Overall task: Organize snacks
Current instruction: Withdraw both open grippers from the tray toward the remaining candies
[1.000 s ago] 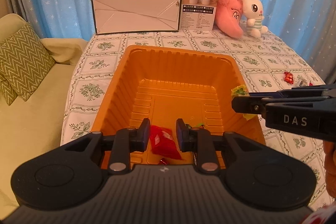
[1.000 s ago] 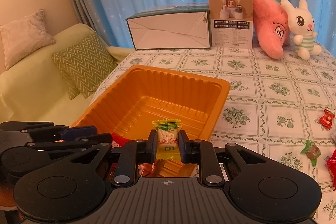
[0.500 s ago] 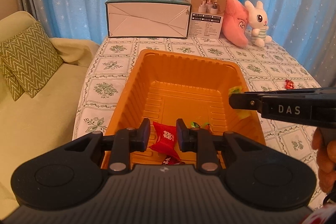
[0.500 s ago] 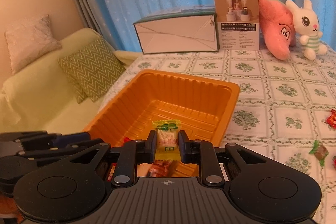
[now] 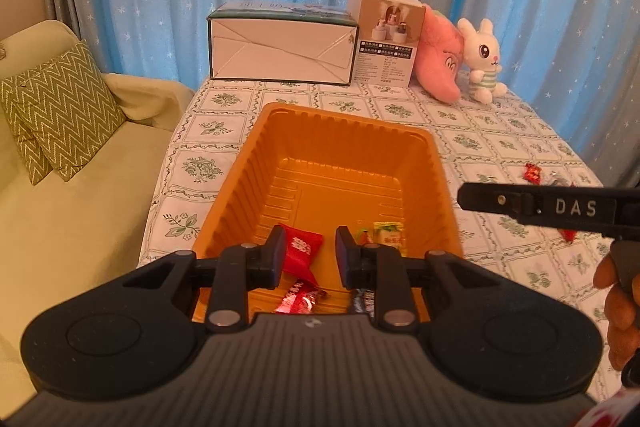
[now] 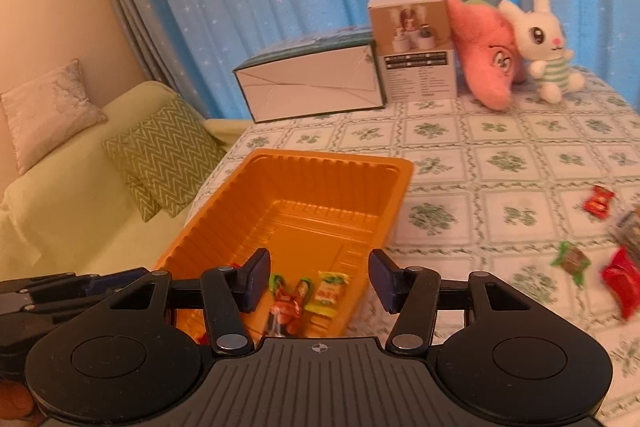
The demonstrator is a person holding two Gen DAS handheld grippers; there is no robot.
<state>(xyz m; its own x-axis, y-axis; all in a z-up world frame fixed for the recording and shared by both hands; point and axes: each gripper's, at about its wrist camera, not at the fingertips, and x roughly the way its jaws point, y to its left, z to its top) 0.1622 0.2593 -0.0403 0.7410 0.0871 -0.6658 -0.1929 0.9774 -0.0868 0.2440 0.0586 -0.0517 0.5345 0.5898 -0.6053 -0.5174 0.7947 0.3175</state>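
An orange plastic tray stands on the tablecloth. In it lie a red snack packet, a yellow-green candy and other wrapped snacks. My left gripper is open above the tray's near end, empty. My right gripper is open wide above the tray's near right corner, empty; its finger also shows in the left wrist view. Loose snacks lie on the table at the right: a red one, a green one, another red one.
At the table's far edge stand a long white box, a small product box, a pink plush and a white rabbit plush. A green sofa with a zigzag cushion lies left of the table. Blue curtains hang behind.
My right gripper has opened and let go of the yellow-green candy, which now lies in the tray. Both grippers have pulled back and up from the tray.
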